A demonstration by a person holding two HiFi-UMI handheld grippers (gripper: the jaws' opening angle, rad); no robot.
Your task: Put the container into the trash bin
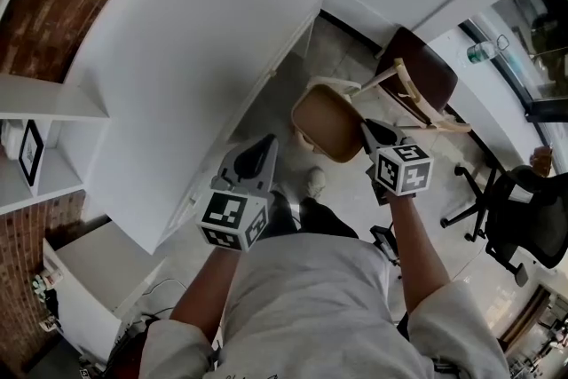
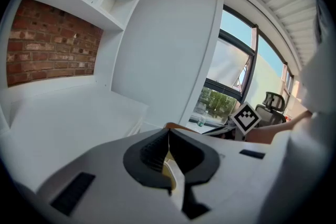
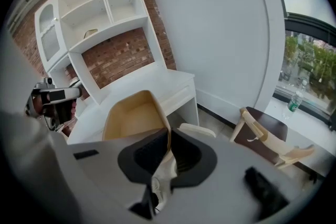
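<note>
Now mid-carry with the container [image 1: 327, 123].
Right gripper [image 1: 367, 129] clamps its rim (left gripper [image 1: 265, 144] clenched, empty); next, find the bin.

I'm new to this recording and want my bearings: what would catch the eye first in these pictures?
The tan container stands out first: it hangs over the floor at the middle of the head view, with its wall pinched in the shut right gripper. A big white desk fills the left side, and the left gripper hovers at its edge, shut. Behind the container stands a wooden chair with a dark seat.
</note>
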